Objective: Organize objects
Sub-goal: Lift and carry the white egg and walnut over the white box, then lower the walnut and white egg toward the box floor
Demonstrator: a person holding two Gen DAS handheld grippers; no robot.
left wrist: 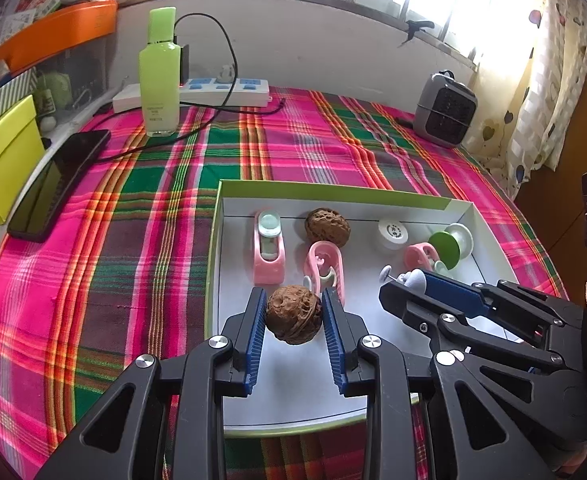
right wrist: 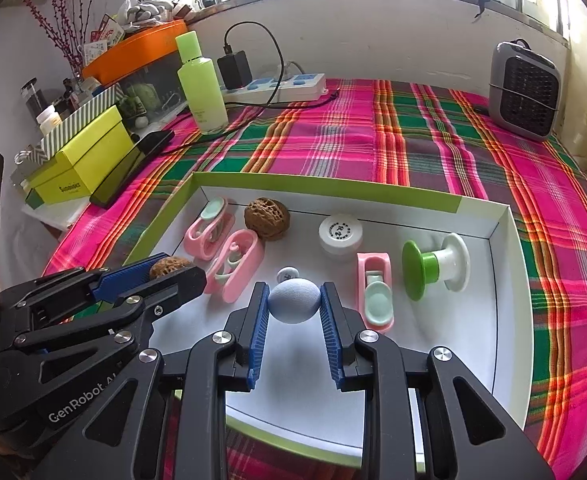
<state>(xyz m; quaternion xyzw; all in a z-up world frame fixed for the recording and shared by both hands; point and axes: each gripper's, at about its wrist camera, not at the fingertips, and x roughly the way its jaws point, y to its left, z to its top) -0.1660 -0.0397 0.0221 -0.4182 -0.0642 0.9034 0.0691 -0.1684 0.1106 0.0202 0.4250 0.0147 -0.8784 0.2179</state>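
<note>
Over the tray (left wrist: 373, 194), left gripper (left wrist: 293, 314) fingers clamp a walnut (left wrist: 293, 314); right gripper (right wrist: 294, 300) fingers clamp a pale ball (right wrist: 294, 300).

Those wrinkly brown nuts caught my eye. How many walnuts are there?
2. One walnut is clamped in the left gripper, low over the box. The other walnut lies near the box's far wall. None seem hidden.

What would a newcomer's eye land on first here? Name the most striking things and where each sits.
The loud pink and green plaid cloth covers the whole table. On it sits a shallow white tray of small items, where the left gripper clamps a brown walnut and the right gripper clamps a pale blue ball. At the back left, a tall lime green bottle stands by a power strip.
</note>
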